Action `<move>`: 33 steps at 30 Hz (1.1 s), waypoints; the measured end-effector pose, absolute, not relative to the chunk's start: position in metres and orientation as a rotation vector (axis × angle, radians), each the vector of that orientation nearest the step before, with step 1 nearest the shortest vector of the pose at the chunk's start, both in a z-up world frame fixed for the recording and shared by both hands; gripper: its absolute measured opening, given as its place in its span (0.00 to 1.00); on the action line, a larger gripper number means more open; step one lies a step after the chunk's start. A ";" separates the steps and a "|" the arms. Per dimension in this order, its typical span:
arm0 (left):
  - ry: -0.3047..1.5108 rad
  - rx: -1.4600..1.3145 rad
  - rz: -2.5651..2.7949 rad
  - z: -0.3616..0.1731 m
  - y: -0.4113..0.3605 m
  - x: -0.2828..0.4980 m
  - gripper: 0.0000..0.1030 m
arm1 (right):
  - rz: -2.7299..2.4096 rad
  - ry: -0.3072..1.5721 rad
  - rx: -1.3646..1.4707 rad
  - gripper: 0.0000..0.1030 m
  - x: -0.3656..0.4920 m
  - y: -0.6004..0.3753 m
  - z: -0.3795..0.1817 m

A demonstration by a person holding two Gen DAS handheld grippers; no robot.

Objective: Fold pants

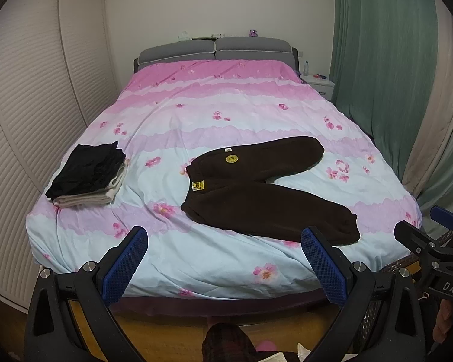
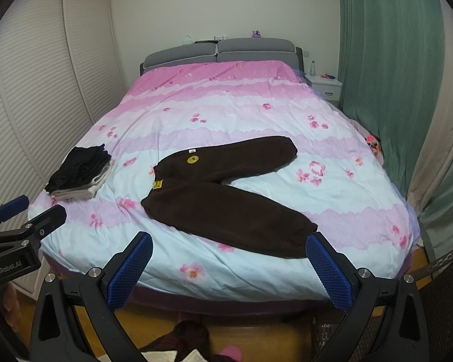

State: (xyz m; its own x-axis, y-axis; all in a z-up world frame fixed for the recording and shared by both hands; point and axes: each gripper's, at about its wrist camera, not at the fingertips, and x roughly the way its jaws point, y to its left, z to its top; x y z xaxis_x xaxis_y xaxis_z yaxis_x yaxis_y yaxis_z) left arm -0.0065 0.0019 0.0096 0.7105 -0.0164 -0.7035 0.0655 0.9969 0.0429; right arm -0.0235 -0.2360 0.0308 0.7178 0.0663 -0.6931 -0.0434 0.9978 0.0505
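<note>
Dark brown fleece pants [image 1: 265, 187] lie spread flat on the bed, waistband to the left, legs splayed to the right; they also show in the right wrist view [image 2: 226, 193]. Yellow patches mark the waist. My left gripper [image 1: 225, 238] is open and empty, held at the foot of the bed, short of the pants. My right gripper [image 2: 229, 242] is open and empty, also at the bed's foot, its right finger [image 2: 326, 265] near the near leg's cuff. Each gripper shows at the edge of the other's view.
The bed [image 1: 196, 114] has a pink and pale blue floral cover. A stack of folded clothes [image 1: 89, 175] sits at its left side. Louvred wardrobe doors [image 1: 30, 105] stand left, green curtains [image 1: 386, 60] right, a white nightstand [image 1: 320, 86] at the back right.
</note>
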 end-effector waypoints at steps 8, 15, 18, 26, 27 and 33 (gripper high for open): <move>0.828 0.060 -0.039 -0.018 0.009 0.013 1.00 | 0.042 0.815 0.050 1.00 -0.011 -0.239 0.012; 0.876 0.087 -0.019 -0.076 0.027 0.059 1.00 | 0.012 0.917 0.088 1.00 0.022 -0.240 -0.042; 0.921 0.087 -0.046 -0.105 0.033 0.090 0.96 | -0.011 0.973 0.108 1.00 0.043 -0.239 -0.072; 1.094 0.022 -0.133 -0.184 0.041 0.197 0.86 | -0.082 1.111 0.246 0.99 0.109 -0.244 -0.154; 1.108 0.009 -0.140 -0.191 0.042 0.206 0.86 | -0.106 1.128 0.267 0.99 0.118 -0.246 -0.164; 1.251 -0.121 -0.118 -0.257 0.062 0.263 0.86 | -0.197 1.184 0.420 0.99 0.157 -0.259 -0.216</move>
